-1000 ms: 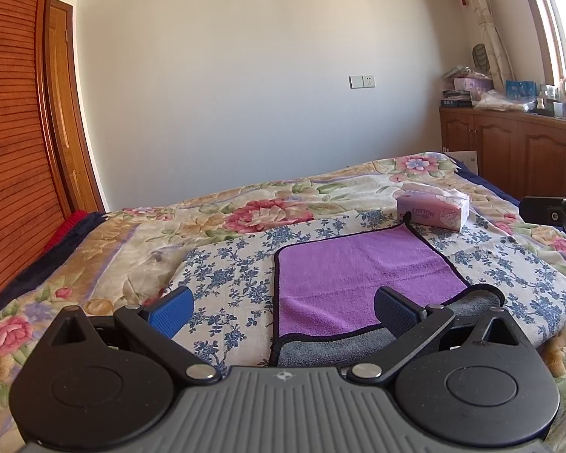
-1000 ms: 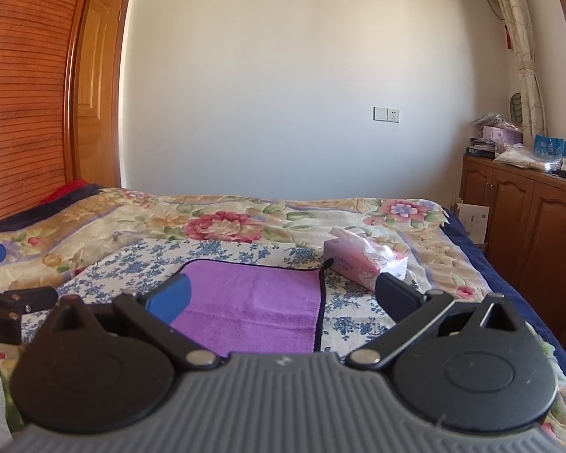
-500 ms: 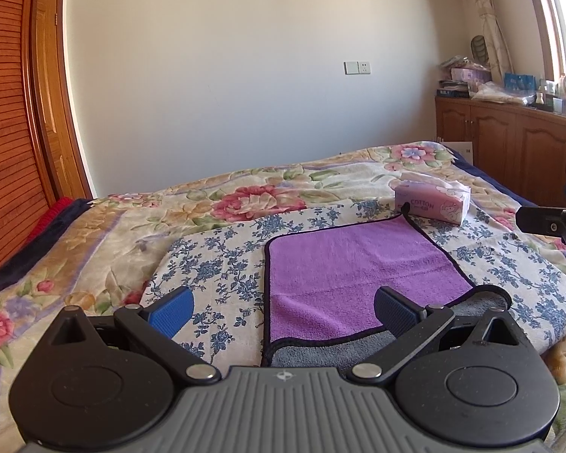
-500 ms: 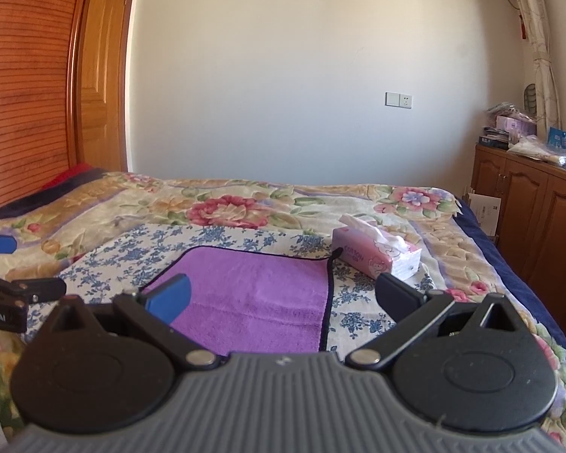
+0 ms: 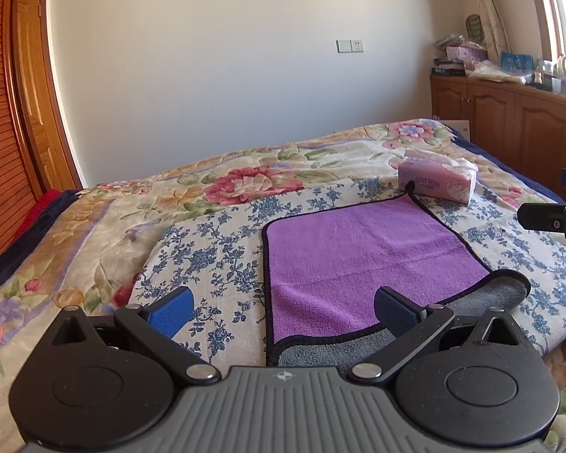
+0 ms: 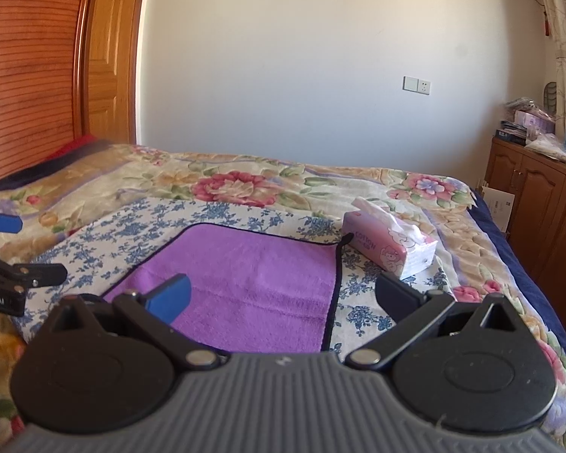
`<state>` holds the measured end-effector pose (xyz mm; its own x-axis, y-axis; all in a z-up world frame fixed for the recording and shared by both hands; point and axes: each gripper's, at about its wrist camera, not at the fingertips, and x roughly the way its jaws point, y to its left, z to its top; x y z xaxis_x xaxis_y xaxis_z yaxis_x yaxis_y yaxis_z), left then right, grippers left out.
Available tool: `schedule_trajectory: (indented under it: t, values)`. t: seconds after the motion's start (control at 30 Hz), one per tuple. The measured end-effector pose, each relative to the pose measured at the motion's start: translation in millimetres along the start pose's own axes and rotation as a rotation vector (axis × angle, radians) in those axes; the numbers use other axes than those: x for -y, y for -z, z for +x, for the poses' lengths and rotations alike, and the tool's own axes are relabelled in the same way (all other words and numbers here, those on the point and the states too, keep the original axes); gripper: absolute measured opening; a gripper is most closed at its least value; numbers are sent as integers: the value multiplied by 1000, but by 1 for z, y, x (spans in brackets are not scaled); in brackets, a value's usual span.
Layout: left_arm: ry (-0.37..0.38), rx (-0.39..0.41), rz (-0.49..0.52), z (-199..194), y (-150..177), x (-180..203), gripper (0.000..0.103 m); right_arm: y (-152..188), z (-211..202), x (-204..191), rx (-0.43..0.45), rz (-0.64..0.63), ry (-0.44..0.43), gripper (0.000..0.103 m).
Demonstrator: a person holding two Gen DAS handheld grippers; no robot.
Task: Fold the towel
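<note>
Both cameras have tilted and drifted slightly, so the bed sits lower in frame than before. From the left wrist, the left gripper hangs with fingers spread apart above the purple towel at frame centre, its grey underside turned up along the near edge. From the right wrist, the right gripper is likewise spread wide; the towel lies centre-left, with the tissue pack just beside its far right corner.

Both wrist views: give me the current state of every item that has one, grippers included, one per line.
Purple microfibre towel with black trim: flat on the bed, near edge turned over showing grey underside, not gripped.
Pink tissue pack: open, white tissue sticking out, beside the towel's far corner.
Left gripper: open, holding nothing.
Right gripper: open, holding nothing.
Wooden cabinet doors: closed.
</note>
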<state>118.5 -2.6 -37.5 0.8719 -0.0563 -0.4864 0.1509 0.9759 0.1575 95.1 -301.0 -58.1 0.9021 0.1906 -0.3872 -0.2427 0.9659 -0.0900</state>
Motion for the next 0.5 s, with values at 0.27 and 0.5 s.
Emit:
schedule_trajectory:
  t: [0.27, 0.5]
  values:
    - [24, -41, 14, 19, 0, -6, 103, 1, 13, 4, -32, -4, -9, 103]
    - [54, -105, 12, 39, 5, -13, 103, 3, 22, 7, -72, -15, -31, 103]
